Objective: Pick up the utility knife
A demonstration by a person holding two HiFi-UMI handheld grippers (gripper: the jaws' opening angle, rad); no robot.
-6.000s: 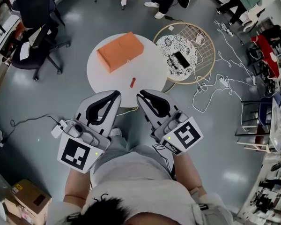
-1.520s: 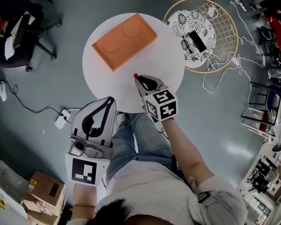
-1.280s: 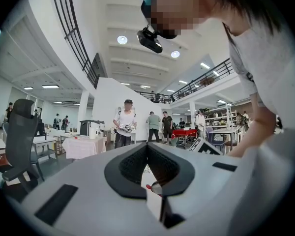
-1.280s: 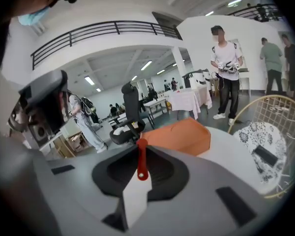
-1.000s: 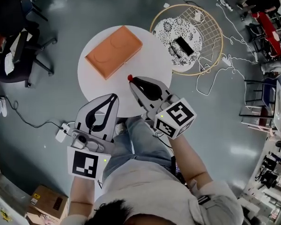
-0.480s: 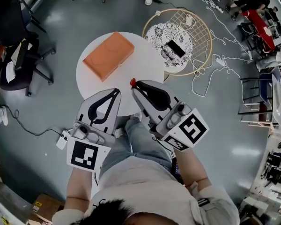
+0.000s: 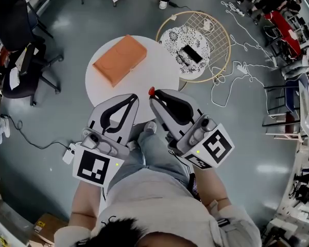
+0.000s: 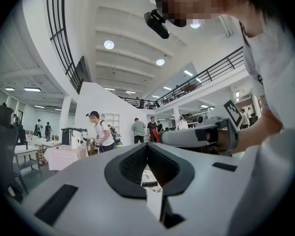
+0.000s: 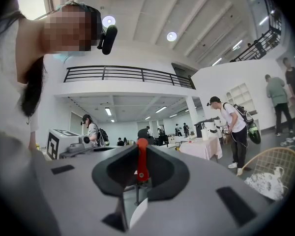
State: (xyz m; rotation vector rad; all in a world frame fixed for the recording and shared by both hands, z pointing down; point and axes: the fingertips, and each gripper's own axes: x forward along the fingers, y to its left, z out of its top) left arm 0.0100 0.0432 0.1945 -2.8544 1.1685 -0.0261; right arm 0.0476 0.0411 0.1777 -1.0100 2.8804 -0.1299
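**Utility knife (image 9: 139, 160) raised clear of the white table (image 7: 162, 71).**
The right gripper (image 7: 154, 98), down at the tabletop a moment ago, is now lifted back toward the person, its jaws narrowly parted and clamped on the red knife. The left gripper (image 7: 132, 98) is closed on nothing. Pick-up judged essentially complete.

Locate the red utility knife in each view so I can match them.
Head view: the utility knife shows its red end at the right gripper's tips, centre.
Left gripper view: a red sliver just right of centre, at that gripper's tip.
Right gripper view: upright between the jaws, centre.
Shared landmark: the patterned cloth.
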